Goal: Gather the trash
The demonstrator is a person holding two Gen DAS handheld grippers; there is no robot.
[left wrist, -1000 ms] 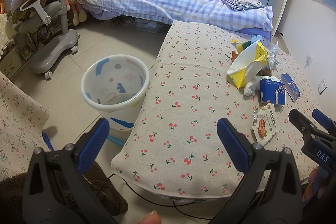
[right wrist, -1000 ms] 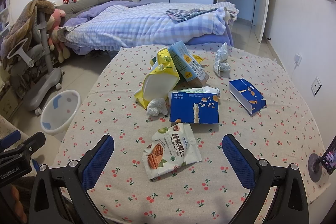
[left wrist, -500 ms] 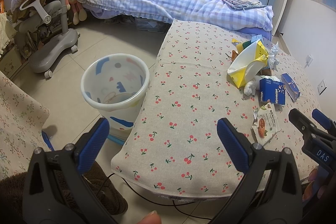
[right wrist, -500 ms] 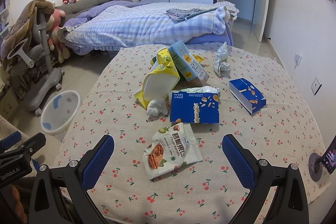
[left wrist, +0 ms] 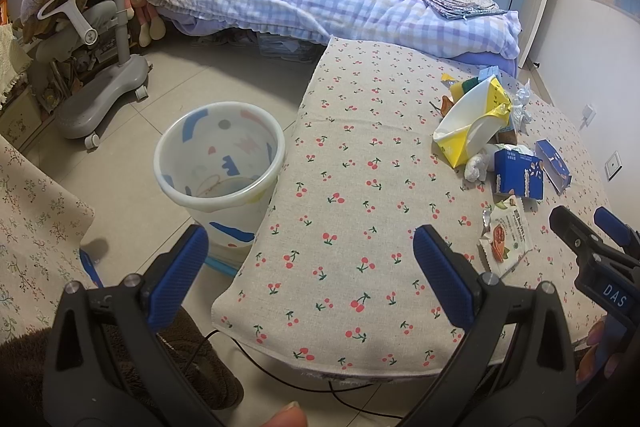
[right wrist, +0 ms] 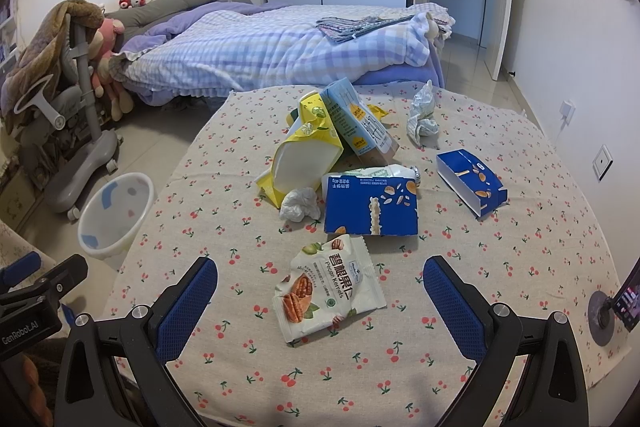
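Trash lies on a table with a cherry-print cloth [right wrist: 520, 247]: a white pecan snack packet [right wrist: 328, 291], a flat blue box [right wrist: 370, 205], a second blue box [right wrist: 472, 183], a yellow bag [right wrist: 304, 155], a crumpled tissue [right wrist: 300, 207] and a wad of paper [right wrist: 422, 115]. My right gripper [right wrist: 320, 291] stands open above the near edge, the pecan packet between its fingers' line but untouched. My left gripper [left wrist: 308, 263] is open over the table's left corner, beside a white patterned bin [left wrist: 220, 163] on the floor. The packet [left wrist: 506, 235] also shows there.
A bed with a checked quilt [right wrist: 280, 55] stands behind the table. A grey wheeled chair [left wrist: 100, 67] draped with a blanket is at the left. A phone on a stand [right wrist: 624, 301] sits at the table's right edge. A cable [left wrist: 320, 383] hangs under the table's front.
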